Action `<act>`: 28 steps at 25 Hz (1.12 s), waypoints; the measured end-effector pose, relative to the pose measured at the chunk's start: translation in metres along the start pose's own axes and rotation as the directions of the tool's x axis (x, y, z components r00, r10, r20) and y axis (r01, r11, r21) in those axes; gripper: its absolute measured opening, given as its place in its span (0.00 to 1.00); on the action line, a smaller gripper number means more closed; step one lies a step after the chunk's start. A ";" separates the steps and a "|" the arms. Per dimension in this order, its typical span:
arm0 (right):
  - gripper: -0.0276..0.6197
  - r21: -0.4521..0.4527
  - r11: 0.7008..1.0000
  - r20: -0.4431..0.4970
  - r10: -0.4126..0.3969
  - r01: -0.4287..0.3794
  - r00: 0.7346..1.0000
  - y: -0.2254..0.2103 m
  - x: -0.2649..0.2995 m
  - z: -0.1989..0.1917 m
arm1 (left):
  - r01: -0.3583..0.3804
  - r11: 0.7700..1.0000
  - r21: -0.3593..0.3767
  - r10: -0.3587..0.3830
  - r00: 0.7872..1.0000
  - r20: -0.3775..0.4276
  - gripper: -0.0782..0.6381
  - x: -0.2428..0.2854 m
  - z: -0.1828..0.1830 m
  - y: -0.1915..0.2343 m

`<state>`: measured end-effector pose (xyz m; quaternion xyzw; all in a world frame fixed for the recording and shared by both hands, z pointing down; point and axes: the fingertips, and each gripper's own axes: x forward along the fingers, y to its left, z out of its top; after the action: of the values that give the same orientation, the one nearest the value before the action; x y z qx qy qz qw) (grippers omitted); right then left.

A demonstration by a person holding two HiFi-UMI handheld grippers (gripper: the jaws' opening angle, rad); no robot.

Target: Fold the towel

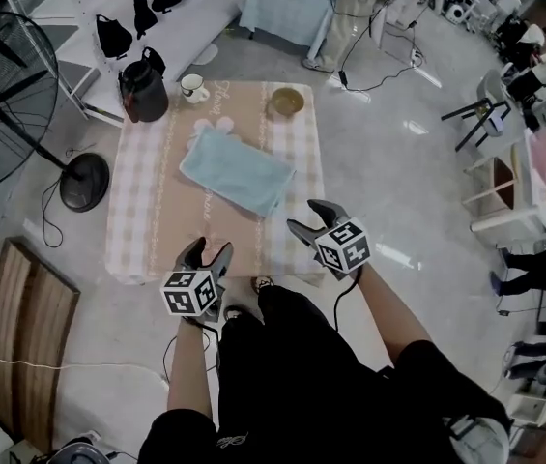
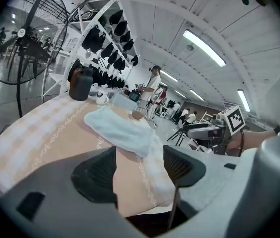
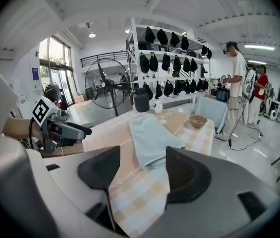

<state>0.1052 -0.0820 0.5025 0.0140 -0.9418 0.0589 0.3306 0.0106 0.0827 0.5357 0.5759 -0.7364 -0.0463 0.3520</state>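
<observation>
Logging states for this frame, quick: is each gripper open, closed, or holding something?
Left gripper: open, nothing between its fingers.
Right gripper: open, holding nothing; the towel lies ahead, untouched.

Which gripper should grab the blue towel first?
Probably the right hand-held gripper: its open jaws sit closer to the near corner of the towel. The left hand-held gripper, also open, hangs farther back at the edge of the table.
</observation>
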 end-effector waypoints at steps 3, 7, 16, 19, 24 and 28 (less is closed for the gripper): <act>0.45 -0.019 1.000 -0.001 0.013 -0.013 1.000 -0.004 -0.005 0.003 | 0.006 1.000 -0.007 -0.006 1.000 0.010 0.50 0.003 -0.002 -0.016; 0.45 -0.036 0.998 -0.012 0.057 -0.057 0.998 -0.015 0.005 0.002 | -0.017 1.000 -0.014 0.018 1.000 0.017 0.50 0.017 -0.004 -0.025; 0.45 -0.094 0.961 -0.080 0.252 -0.259 0.964 -0.082 0.056 0.009 | -0.199 0.971 -0.133 0.202 0.979 0.005 0.50 0.084 -0.002 -0.021; 0.45 -0.122 0.937 -0.105 0.315 -0.327 0.943 -0.110 0.071 0.014 | -0.255 0.948 -0.190 0.262 0.965 0.012 0.50 0.105 -0.002 -0.026; 0.45 -0.149 0.889 -0.161 0.411 -0.433 0.897 -0.139 0.103 0.013 | -0.316 0.898 -0.308 0.346 0.937 0.048 0.50 0.136 0.000 -0.023; 0.45 -0.108 0.860 -0.193 0.474 -0.498 0.859 -0.146 0.124 0.004 | -0.349 0.876 -0.334 0.383 0.923 0.041 0.49 0.161 -0.009 -0.031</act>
<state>0.0150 -0.2263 0.5915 -0.2550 -0.8868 0.0683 0.3794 0.0262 -0.0662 0.6027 0.3579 -0.8322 -0.1284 0.4035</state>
